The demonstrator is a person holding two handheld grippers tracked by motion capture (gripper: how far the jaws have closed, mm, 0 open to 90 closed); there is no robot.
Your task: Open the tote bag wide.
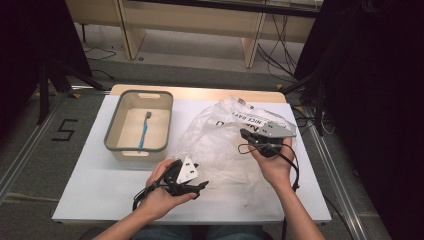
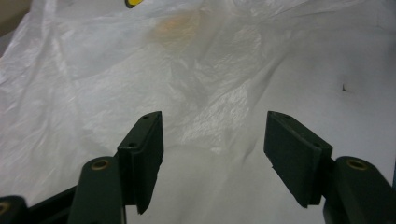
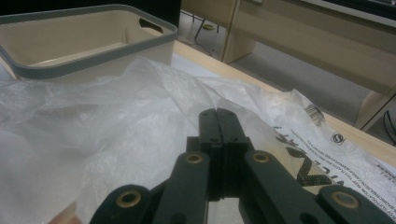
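Left fingers [image 2: 144, 154] spread, empty; right gripper [image 3: 219, 123] pinches bag [image 1: 220, 140], frame centre. Emptying bag into bin [image 1: 112, 135] underway; next, reach inside.

We see soft overhead light glaring off the crinkled translucent white plastic bag [image 2: 140, 84], dark room edges, and slightly blurred pictures.

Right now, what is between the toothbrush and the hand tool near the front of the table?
In the high view, the bin's near wall and bare white table separate the toothbrush from the left tool.
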